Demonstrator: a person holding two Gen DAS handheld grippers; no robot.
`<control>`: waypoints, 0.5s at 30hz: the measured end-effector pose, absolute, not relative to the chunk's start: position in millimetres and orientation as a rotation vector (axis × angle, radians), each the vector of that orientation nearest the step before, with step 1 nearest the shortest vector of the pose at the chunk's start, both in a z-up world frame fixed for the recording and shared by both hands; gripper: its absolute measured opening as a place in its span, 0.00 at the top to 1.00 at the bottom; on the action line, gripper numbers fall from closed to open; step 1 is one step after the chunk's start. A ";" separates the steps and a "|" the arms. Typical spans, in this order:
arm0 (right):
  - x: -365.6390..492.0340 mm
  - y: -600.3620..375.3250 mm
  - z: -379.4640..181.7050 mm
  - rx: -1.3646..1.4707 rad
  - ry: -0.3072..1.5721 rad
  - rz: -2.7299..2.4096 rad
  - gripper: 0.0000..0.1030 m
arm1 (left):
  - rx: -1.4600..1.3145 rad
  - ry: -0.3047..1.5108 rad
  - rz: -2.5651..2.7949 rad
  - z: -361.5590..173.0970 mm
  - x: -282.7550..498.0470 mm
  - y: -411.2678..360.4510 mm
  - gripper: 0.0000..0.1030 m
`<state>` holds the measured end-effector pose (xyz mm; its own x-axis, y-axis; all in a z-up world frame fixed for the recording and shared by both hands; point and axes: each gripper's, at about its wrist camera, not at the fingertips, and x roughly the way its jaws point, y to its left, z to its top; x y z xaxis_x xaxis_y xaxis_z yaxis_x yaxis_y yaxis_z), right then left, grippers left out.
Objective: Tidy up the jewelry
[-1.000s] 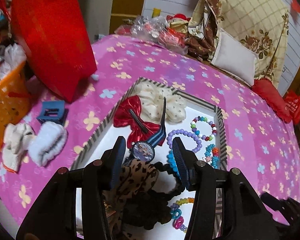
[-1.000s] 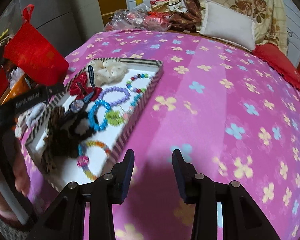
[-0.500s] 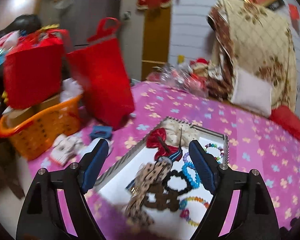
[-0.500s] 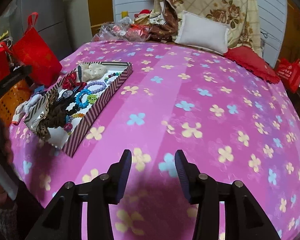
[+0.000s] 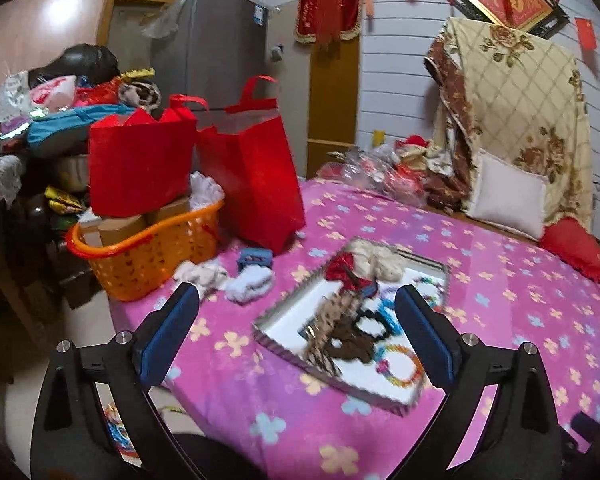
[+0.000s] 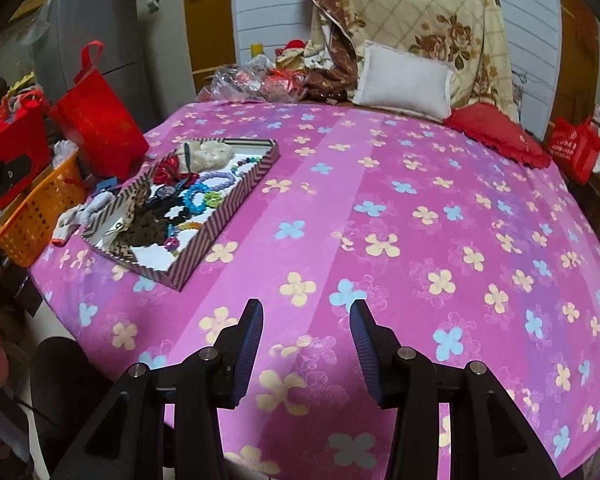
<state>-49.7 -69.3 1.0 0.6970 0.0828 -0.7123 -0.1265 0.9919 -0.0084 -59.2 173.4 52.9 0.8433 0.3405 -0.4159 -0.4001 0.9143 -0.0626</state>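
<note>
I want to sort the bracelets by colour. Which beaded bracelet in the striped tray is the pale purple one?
It is the lilac beaded bracelet lying near the cream scrunchie in the striped tray. The bright blue beaded bracelet beside it is plainly blue.

Both wrist cameras look forward and downward from the near edge of the pink flowered bedspread. The left view faces the striped tray closely; the right sees that same tray farther off, at left.
</note>
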 end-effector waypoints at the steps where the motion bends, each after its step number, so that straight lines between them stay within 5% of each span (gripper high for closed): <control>1: -53.4 -66.9 3.3 -0.066 0.782 0.117 0.58 | -0.150 0.416 0.384 53.4 -63.1 172.2 0.04; 15: -73.8 -57.7 8.3 -0.093 0.755 0.080 0.58 | -0.059 0.616 0.207 40.2 -84.3 147.5 0.04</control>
